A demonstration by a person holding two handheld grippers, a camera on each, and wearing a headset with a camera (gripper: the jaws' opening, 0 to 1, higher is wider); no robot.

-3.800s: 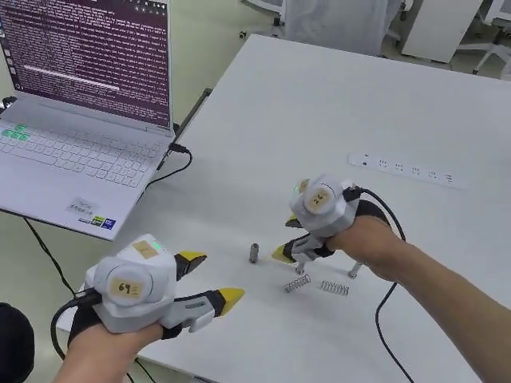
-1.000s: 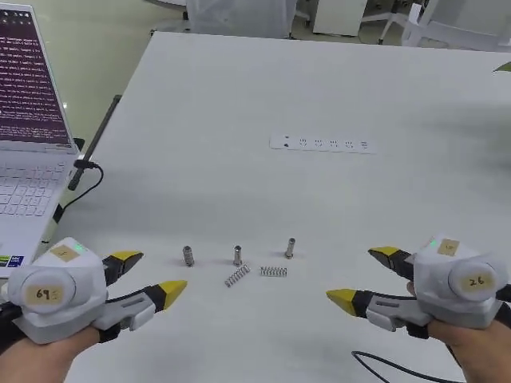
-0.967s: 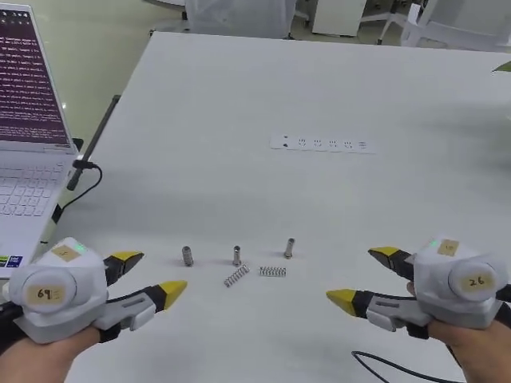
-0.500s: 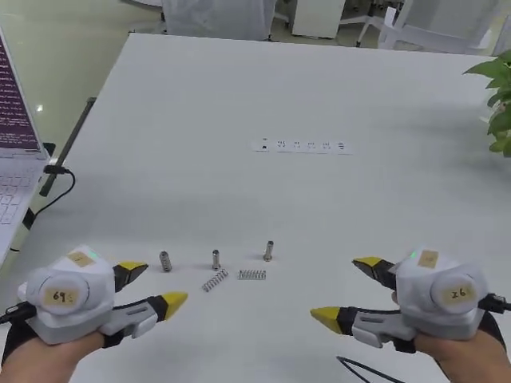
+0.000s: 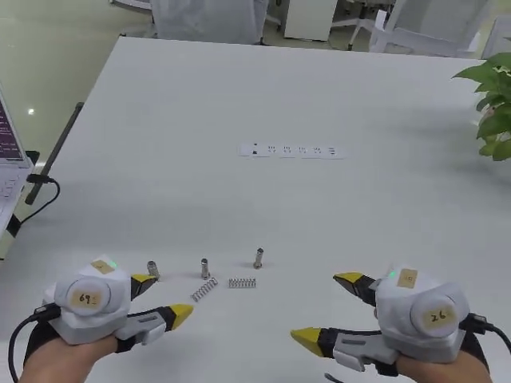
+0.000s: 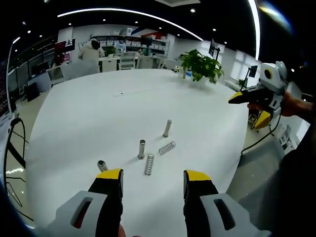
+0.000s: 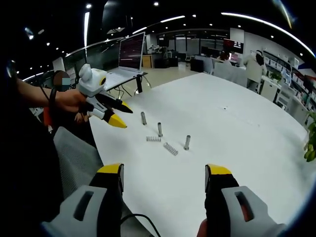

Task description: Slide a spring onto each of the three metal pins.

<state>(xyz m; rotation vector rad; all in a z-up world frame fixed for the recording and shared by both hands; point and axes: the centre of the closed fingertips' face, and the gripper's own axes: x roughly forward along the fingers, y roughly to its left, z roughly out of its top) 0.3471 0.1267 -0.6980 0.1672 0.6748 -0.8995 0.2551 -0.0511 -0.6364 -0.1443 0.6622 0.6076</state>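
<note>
Three short metal pins stand in a row near the table's front: the left pin [image 5: 152,270], the middle pin [image 5: 204,267] and the right pin [image 5: 258,257]. The left pin looks thicker, with coils around it [image 7: 143,118]. Two loose springs [image 5: 204,289] [image 5: 242,282] lie flat just in front of the middle and right pins. My left gripper [image 5: 166,295] hovers open beside the left pin, nothing between its fingers. My right gripper [image 5: 323,306] is open too, well to the right of the pins. The left gripper view has the pins [image 6: 141,149] and springs [image 6: 149,164] ahead of its jaws.
A white power strip [image 5: 291,151] lies mid-table behind the pins. A plant [image 5: 493,104] stands at the right edge. A laptop corner [image 5: 5,179] and a dark cable [image 5: 49,163] sit at the far left. The white table [image 5: 239,88] runs wide beyond.
3.8 s ago the right gripper was down at the springs by the pins; it has since drawn back to the right and stands open. The head camera has panned right, so the laptop slid out of view.
</note>
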